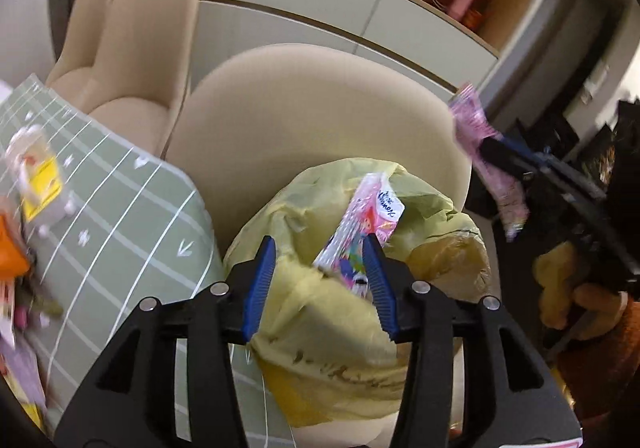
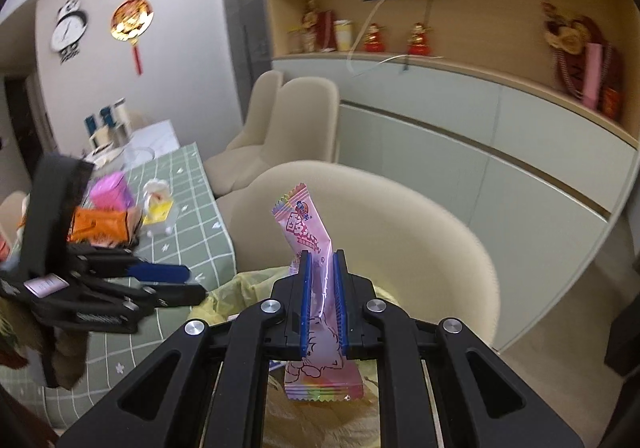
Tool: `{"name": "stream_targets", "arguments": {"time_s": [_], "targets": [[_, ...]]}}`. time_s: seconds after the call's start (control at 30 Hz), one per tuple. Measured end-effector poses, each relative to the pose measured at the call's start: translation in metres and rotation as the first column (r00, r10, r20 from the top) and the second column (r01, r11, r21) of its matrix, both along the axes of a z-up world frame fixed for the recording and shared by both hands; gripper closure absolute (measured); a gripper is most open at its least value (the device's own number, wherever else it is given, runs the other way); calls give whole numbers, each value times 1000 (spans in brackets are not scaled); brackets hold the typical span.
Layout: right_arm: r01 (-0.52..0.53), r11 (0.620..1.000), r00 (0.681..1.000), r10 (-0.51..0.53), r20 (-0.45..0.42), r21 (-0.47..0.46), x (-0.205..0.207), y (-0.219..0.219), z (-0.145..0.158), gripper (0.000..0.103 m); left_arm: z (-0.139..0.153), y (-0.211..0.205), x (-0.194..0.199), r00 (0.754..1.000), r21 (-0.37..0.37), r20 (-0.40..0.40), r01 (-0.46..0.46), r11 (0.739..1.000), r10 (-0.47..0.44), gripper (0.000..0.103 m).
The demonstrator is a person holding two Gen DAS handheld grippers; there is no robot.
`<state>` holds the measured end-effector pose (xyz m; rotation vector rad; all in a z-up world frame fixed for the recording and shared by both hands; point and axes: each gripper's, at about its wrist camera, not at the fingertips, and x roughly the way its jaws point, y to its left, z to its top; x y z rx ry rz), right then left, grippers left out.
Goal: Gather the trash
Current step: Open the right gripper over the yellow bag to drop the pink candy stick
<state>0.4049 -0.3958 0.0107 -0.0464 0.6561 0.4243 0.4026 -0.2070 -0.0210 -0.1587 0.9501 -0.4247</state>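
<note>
My left gripper (image 1: 320, 280) hangs w/ jaws apart over the yellow trash bag (image 1: 344, 312), which sits on the seat of a beige chair (image 1: 312, 119). A pink tissue packet (image 1: 360, 232) lies btwn the blue pads, leaning by the right-hand pad, but the pads aren't pressing on it; its lower end rests in the bag mouth. My right gripper (image 2: 323, 304) is clamped on a pink candy wrapper (image 2: 308, 232), which stands upright, top poking above the pads (image 2: 306, 296) and bottom hanging below them, over the same bag (image 2: 240, 288). From the left cam that wrapper (image 1: 476, 127) shows at the right edge, well apart from the bag. Table w/ green grid tablecloth (image 1: 132, 207) sits just beside the chair; more trash on it: an orange packet (image 2: 102, 228), a pink box (image 2: 112, 191), and a small white-and-yellow item (image 2: 158, 201) I can't ID.
</note>
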Motion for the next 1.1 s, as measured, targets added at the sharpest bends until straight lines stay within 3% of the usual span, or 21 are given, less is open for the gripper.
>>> {"name": "stream_targets", "arguments": {"time_s": [0.3, 0.53, 0.63, 0.8, 0.87, 0.93, 1.1], "targets": [[-110, 991, 993, 106, -51, -76, 30, 26, -34, 91, 2, 19, -25, 998, -11, -21, -56, 998, 55, 57], [-214, 965, 960, 179, -214, -155, 47, 44, -69, 91, -3, 32, -33, 994, 5, -51, -95, 995, 95, 56], [-199, 969, 954, 157, -257, -147, 42, 38, -77, 91, -2, 34, -38, 995, 12, -35, -94, 995, 94, 56], [-143, 982, 962, 109, -250, -125, 29, 28, -74, 90, 1, 36, -47, 996, -8, -35, -87, 996, 87, 51], [-117, 988, 964, 90, -250, -96, 23, 23, -71, 76, 3, 35, -51, 996, -7, -36, -79, 997, 79, 51], [-97, 991, 969, 74, -237, -89, 17, 18, -65, 69, 5, 37, -57, 997, -2, -36, -69, 998, 69, 51], [-35, 995, 978, 15, -209, -93, -8, 19, -51, 67, 13, 51, -74, 998, 4, -27, -60, 998, 60, 51]]}}
